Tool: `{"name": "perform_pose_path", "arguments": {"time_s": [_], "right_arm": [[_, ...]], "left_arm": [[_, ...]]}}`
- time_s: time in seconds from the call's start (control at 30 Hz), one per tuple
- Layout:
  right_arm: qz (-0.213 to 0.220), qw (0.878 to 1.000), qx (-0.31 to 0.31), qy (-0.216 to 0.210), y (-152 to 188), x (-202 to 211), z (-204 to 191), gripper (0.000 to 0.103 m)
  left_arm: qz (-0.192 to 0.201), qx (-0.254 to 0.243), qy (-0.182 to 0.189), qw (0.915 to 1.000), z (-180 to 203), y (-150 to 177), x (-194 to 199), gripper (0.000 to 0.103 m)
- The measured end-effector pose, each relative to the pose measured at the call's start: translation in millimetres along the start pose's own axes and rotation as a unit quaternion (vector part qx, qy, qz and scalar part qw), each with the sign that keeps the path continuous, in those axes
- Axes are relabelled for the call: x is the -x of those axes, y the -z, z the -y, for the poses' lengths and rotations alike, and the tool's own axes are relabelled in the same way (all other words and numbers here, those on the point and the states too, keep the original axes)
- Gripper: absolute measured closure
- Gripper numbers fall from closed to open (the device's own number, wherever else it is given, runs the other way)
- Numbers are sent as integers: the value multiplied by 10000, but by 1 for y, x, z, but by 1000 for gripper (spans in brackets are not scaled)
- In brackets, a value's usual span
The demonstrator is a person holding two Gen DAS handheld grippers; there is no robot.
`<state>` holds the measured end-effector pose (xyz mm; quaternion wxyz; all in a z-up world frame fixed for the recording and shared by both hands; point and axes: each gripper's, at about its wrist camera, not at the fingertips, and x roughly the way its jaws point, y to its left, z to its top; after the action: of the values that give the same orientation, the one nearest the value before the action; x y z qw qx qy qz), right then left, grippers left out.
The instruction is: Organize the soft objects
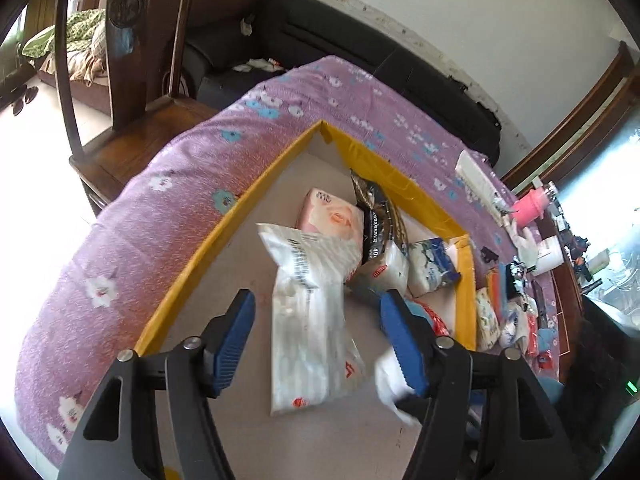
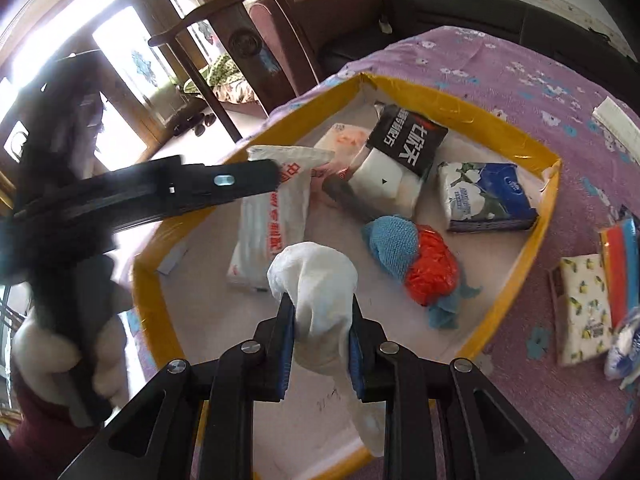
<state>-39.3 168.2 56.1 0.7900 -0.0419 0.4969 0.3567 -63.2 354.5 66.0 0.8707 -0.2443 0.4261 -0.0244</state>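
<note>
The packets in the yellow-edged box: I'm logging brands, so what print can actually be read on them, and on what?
"七欣天": black-and-white packet.
"40": same packet, side strip, left wrist view.
Long white packet: red characters, too blurred.
Blue tissue pack: logo and print too small.
Pink pack: print unreadable.

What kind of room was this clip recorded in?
Probably a home living room: a black sofa stands against the wall, a carved wooden chair sits nearby, and the work surface is covered by a purple floral cloth holding a yellow-rimmed box.

Left tongs (image 2: 276, 176) hide the white packet's (image 2: 276, 216) top edge
</note>
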Motion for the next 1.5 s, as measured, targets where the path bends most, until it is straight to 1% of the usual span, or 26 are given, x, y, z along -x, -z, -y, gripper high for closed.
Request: {"name": "perform_pose_path", "arguments": {"time_s": [0.03, 0.1, 0.13, 0.17, 0.23, 0.27, 0.3, 0.37, 0.43, 0.47, 0.5, 0.57, 0.67, 0.7, 0.77, 0.83, 0.97, 1.03, 1.13, 1.17, 1.2, 1.23, 1.33, 1.4, 1.47, 1.5], "right_arm": [[-16, 10000, -14, 12, -1, -4, 2, 77], [-17, 10000, -48, 49, -2, -12, 3, 74], [-22, 10000, -83, 47, -3, -14, 4, 69], [-54, 9999, -138, -5, -2, -16, 5, 56], [7, 9999, -115, -87, -2, -8, 3, 47], [75, 9999, -92, -46, -1, -2, 0, 35], [194, 9998, -54, -10, 1, 6, -1, 28], [494, 9988, 40, 50, 7, 31, -1, 25], [760, 9968, 82, 246, 18, 58, 6, 23], [848, 9957, 71, 355, 23, 68, 11, 21], [937, 9944, 37, 491, 28, 79, 19, 21], [1092, 9903, -145, 843, 43, 100, 45, 20], [1162, 9836, -635, 1222, 60, 122, 89, 21], [1160, 9807, -970, 1240, 67, 129, 111, 21], [1178, 9757, -1408, 1197, 77, 138, 136, 21], [1189, 9703, -1704, 1241, 82, 142, 159, 21], [1147, 9673, -1708, 1484, 68, 132, 173, 21], [1108, 9675, -1668, 1546, 57, 120, 176, 21], [1013, 9650, -1637, 1781, 39, 100, 180, 21], [978, 9647, -1628, 1823, 37, 95, 182, 25], [915, 9650, -1612, 1856, 34, 88, 182, 37], [862, 9653, -1586, 1887, 33, 83, 182, 44], [814, 9695, -1360, 1869, 36, 80, 178, 54], [746, 9740, -1133, 1817, 44, 85, 168, 64], [540, 9824, -978, 1496, 56, 88, 160, 72], [386, 9867, -934, 1272, 64, 89, 155, 72]], "left_arm": [[64, 26, 31, 10000, -3, 2, 7, 31], [186, 93, 52, 9998, -6, 5, 19, 27], [247, 119, 35, 9996, -8, 7, 25, 26], [277, 131, 23, 9995, -9, 7, 29, 26], [355, 150, 5, 9993, -9, 11, 38, 25], [389, 147, 3, 9991, -8, 13, 42, 24], [429, 131, 4, 9990, -5, 16, 47, 23], [449, 95, 25, 9989, 2, 21, 53, 23], [506, -57, 178, 9985, 17, 29, 63, 23], [547, -168, 251, 9980, 27, 34, 67, 21], [592, -306, 324, 9972, 39, 40, 71, 17], [625, -520, 470, 9956, 60, 50, 74, 14], [453, -771, 795, 9928, 92, 67, 66, 14], [364, -822, 905, 9918, 102, 74, 61, 14], [195, -914, 1040, 9902, 117, 85, 50, 14], [27, -1008, 1137, 9884, 129, 98, 41, 14], [-197, -1086, 1173, 9869, 143, 115, 30, 14], [-223, -1056, 1142, 9876, 144, 117, 29, 14], [-178, -961, 1070, 9895, 140, 116, 32, 14], [-158, -931, 1049, 9900, 138, 114, 33, 14], [-136, -910, 1027, 9904, 138, 114, 35, 14], [-120, -902, 1005, 9908, 138, 113, 34, 14], [-86, -928, 959, 9910, 136, 113, 37, 14], [-99, -971, 947, 9907, 137, 114, 35, 14], [-136, -980, 973, 9903, 138, 114, 31, 14], [-171, -990, 990, 9900, 140, 115, 28, 14]]}}
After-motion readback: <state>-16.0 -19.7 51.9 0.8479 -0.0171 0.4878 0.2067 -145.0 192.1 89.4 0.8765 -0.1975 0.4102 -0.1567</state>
